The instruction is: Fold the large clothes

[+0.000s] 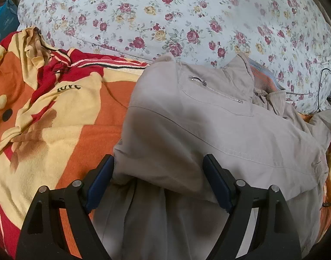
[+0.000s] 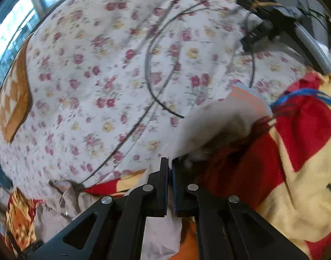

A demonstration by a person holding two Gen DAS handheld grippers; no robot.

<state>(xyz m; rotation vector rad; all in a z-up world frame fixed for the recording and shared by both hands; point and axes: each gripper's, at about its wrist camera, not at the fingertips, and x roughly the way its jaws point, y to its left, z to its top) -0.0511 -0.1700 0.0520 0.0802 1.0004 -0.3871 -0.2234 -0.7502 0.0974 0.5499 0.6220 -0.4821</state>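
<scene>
Jaws of the right gripper (image 2: 170, 162) stand together, with pale fabric of the beige jacket (image 1: 208, 125) at and just beyond their tips; the frame is blurred there, so whether a fold of cloth is actually pinched between the pads cannot be told. Jaws of the left gripper (image 1: 160, 162) stand wide apart, straddling a bunched fold of the same jacket, whose cloth fills the gap without either pad visibly pressing on it. Taking the jacket as the landmark: it lies on the bed, mostly on the orange, red and yellow blanket (image 1: 57, 108), with its collar end and the slanted pocket zipper (image 1: 215, 90) towards the floral sheet (image 1: 187, 17). Its long axis runs roughly away from the left gripper, from the fold between the jaws up to the collar. In the right wrist view a striped ribbed cuff or hem (image 2: 247, 99) of the jacket lies beyond and to the right of the closed jaws, at the border of sheet and blanket, beside a loose black cable (image 2: 156, 69). Judged from this layout, the left gripper sits nearer the jacket's body and the right nearer its outlying edge, so the coming fold probably turns on drawing that edge across towards the body.
</scene>
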